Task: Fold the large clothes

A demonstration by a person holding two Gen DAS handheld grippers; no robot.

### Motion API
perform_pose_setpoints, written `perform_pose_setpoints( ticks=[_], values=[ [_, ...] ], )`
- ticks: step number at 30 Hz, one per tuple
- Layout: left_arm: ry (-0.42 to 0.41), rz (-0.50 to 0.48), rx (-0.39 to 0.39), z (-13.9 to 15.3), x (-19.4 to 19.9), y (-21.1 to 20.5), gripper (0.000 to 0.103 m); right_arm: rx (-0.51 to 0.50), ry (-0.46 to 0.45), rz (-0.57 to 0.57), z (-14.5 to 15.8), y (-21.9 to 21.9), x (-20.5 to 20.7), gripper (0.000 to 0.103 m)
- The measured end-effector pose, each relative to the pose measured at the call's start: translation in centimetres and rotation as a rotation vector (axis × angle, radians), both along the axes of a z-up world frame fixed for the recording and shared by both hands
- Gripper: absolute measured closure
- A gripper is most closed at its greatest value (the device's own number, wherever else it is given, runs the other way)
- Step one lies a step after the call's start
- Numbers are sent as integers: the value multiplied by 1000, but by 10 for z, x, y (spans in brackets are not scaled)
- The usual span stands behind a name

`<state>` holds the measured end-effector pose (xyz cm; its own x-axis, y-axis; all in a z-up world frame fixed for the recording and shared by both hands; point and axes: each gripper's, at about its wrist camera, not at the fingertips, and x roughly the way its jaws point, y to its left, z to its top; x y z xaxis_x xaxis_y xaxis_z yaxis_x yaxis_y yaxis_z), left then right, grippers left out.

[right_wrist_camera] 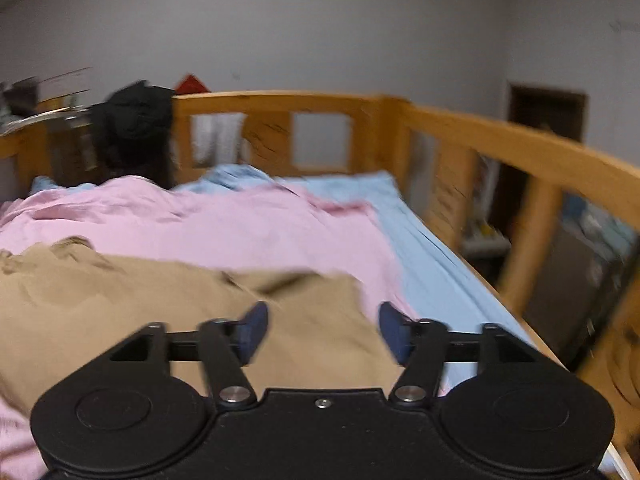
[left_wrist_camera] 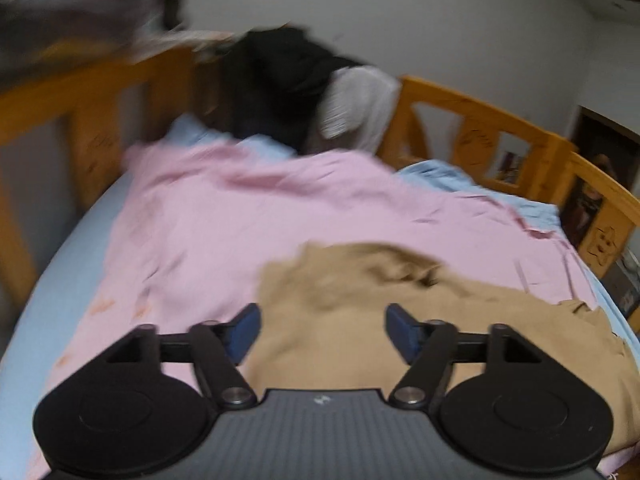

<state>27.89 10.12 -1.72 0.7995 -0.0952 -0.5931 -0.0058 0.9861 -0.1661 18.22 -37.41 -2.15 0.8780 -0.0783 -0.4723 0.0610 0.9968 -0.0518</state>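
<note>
A tan garment lies rumpled on a pink sheet spread over the bed. My left gripper hovers over the garment's left part, its jaws wide apart with nothing between the blue pads. In the right wrist view the same tan garment fills the lower left, on the pink sheet. My right gripper stands open above the garment's right edge, holding nothing. Both views are blurred by motion.
A wooden bed rail runs around the far side and the right side. Dark clothes and a white cloth hang over the far rail. The light blue mattress sheet shows beside the pink one.
</note>
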Motion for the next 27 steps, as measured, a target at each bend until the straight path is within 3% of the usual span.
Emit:
perform_pose_setpoints(
  ticks=[5, 10, 14, 19, 24, 27],
  values=[
    [-54, -110, 73, -15, 39, -83, 22, -71, -28, 93, -20, 71, 64, 33],
    [-15, -170, 171, -45, 69, -134, 21, -178, 26, 126, -41, 108, 107, 27],
    [49, -173, 178, -78, 76, -139, 20, -223, 72, 126, -62, 112, 110, 26],
    [31, -179, 205, -101, 73, -137, 10, -253, 78, 142, -87, 118, 105, 22],
    [41, -170, 193, -104, 77, -136, 7, -315, 62, 156, -96, 128, 104, 22],
    [51, -164, 188, -100, 76, -134, 7, -260, 54, 155, -89, 119, 101, 23]
  ],
)
